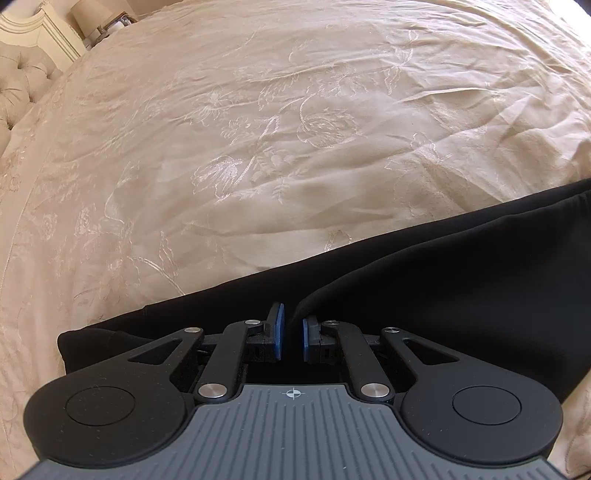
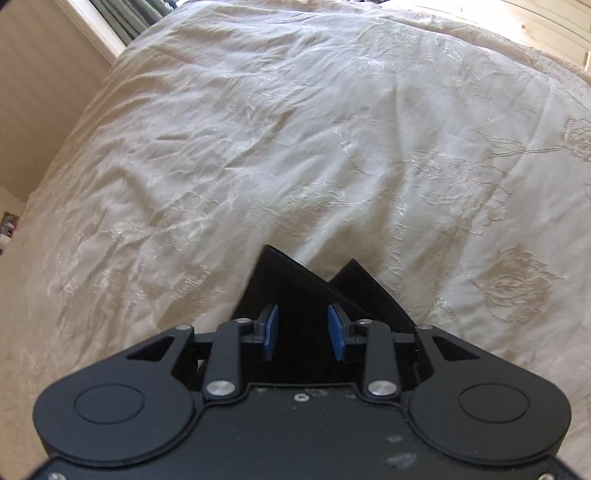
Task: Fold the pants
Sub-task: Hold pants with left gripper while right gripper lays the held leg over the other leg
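Note:
Black pants [image 1: 443,280] lie across a cream embroidered bedspread [image 1: 295,129], stretching from the lower left to the right edge of the left wrist view. A raised fold of the cloth runs into my left gripper [image 1: 293,325], whose blue pads are pinched shut on it. In the right wrist view two pointed black ends of the pants [image 2: 291,288] stick out over the bedspread [image 2: 295,147]. My right gripper [image 2: 303,321] sits over them with its blue pads well apart. Cloth lies between and under the pads, and neither pad presses on it.
A tufted headboard [image 1: 18,85] and a bedside lamp [image 1: 85,14] are at the far left of the bed. In the right wrist view a beige wall [image 2: 37,74] and a window with curtains [image 2: 122,18] border the bed's left side. Wood boards [image 2: 517,22] show at the top right.

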{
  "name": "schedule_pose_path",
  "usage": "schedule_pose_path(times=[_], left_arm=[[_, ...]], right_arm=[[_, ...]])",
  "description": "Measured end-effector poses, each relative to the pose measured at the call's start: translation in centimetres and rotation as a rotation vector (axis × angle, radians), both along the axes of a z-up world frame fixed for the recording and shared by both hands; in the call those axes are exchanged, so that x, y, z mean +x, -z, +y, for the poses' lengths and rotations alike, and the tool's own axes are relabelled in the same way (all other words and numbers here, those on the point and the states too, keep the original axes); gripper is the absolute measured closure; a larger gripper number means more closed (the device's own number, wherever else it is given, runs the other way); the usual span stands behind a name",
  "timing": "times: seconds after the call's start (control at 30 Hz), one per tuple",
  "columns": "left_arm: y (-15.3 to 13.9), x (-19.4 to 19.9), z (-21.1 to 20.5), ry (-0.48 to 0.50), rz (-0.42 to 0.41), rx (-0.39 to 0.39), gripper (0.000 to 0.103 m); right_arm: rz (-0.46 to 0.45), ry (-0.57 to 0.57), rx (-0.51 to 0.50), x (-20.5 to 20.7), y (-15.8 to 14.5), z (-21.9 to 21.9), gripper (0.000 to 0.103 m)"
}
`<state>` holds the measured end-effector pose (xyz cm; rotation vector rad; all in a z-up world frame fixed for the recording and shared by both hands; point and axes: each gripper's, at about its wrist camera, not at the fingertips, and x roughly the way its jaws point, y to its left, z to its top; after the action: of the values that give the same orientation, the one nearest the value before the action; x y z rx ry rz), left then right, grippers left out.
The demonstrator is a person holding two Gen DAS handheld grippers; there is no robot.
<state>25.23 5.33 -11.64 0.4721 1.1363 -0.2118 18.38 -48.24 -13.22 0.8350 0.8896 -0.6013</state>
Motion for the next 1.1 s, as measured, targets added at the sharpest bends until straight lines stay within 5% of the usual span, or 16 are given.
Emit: schedule_pose_path(times=[0.3, 0.5, 0.6, 0.8, 1.0, 1.1], left_arm=[[0.3, 0.0, 0.1, -0.01, 0.002, -0.005, 0.093], [0.3, 0.1, 0.0, -0.009, 0.004, 0.002, 0.093], [0.2, 0.1, 0.1, -0.009, 0.0, 0.002, 0.093], [0.1, 0.2, 0.1, -0.017, 0.0, -0.005, 0.093], [0.5, 0.5, -0.1, -0.009, 0.011, 0.003, 0.093], [0.0, 0.6, 0.0, -0.012, 0.001, -0.009, 0.093]], right_arm=[[0.091, 0.094, 0.016, -3.8, 1.1, -0.6, 0.069], [0.094, 0.106, 0.015, -2.6, 2.5, 0.0, 0.07], [0.095, 0.102, -0.008, -1.8, 2.1, 0.5, 0.099], [0.055, 0.071, -0.159, -3.0, -2.6, 2.6, 0.101], [0.208, 0.104, -0.14, -4.2, 0.9, 1.7, 0.101], [0.184, 0.102, -0.165, -4.1, 0.2, 2.1, 0.101]])
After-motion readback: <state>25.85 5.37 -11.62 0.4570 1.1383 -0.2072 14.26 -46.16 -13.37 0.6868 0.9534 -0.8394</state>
